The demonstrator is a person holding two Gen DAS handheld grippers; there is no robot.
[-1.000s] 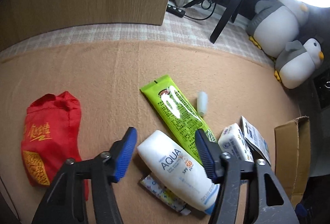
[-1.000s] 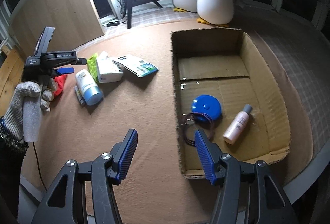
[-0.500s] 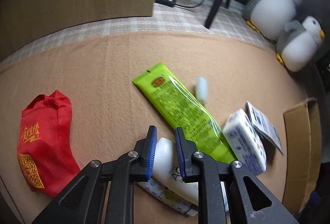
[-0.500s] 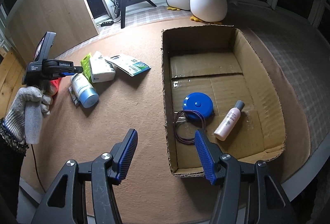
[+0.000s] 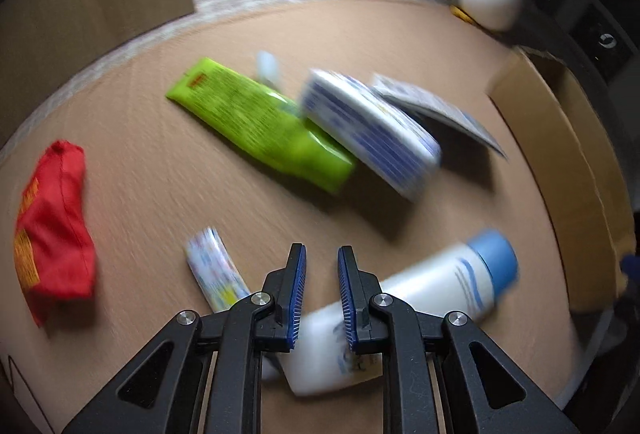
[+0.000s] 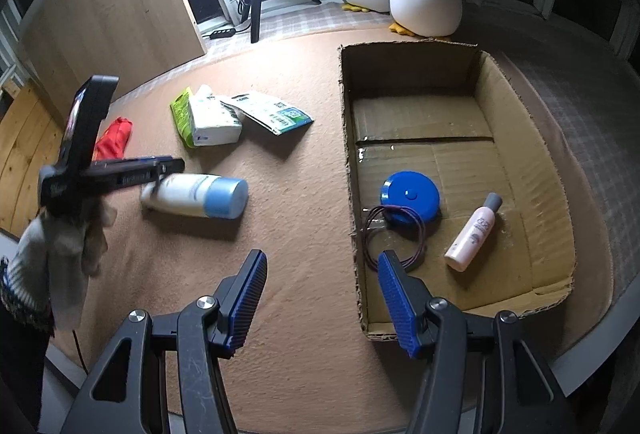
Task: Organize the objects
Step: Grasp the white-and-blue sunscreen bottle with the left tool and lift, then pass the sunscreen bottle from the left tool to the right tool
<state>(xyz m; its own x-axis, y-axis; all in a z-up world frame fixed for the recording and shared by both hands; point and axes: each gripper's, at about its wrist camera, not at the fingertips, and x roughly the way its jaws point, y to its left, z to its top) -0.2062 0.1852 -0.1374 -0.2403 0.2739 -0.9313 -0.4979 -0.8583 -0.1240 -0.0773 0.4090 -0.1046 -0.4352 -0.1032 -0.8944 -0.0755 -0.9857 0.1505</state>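
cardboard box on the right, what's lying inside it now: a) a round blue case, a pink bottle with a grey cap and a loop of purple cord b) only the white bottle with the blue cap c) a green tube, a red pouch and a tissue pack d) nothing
a: inside the open cardboard box lie the round blue case, the pink bottle with a grey cap and the loop of purple cord.

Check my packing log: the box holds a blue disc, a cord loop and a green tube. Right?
Not quite. Besides the blue disc and cord loop, the box holds a pink bottle, as the right wrist view shows. The green tube lies outside it.
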